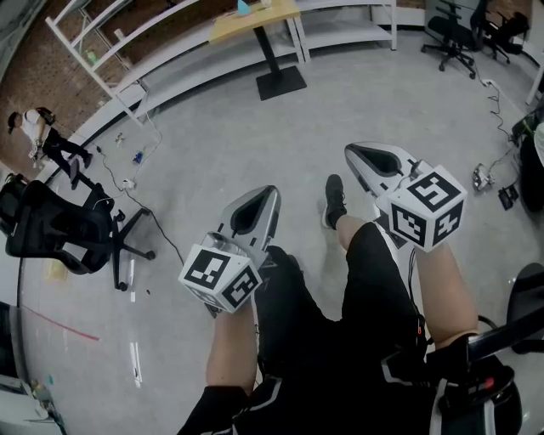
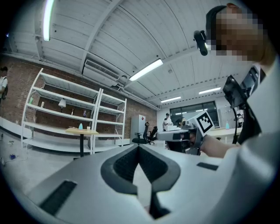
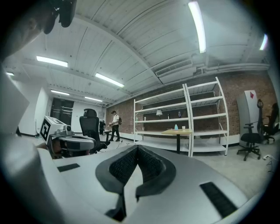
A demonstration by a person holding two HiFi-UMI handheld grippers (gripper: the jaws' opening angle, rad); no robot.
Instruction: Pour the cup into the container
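Both grippers are held above the person's legs, far from any cup or container. My left gripper (image 1: 270, 192) has its jaws closed tip to tip with nothing between them, as its own view shows (image 2: 139, 147). My right gripper (image 1: 349, 151) is likewise shut and empty (image 3: 138, 146). Across the room stands a small wooden table (image 1: 255, 24) carrying a blue item (image 2: 80, 126) and a small white cup (image 2: 88, 128). The right gripper view shows the same table (image 3: 177, 131) in front of the shelves.
White shelving (image 1: 102, 47) lines the brick wall. A black office chair (image 1: 59, 229) stands to the left, more chairs (image 1: 455, 34) at the far right. Cables (image 1: 127, 183) trail over the grey floor. A person (image 3: 114, 124) stands in the distance.
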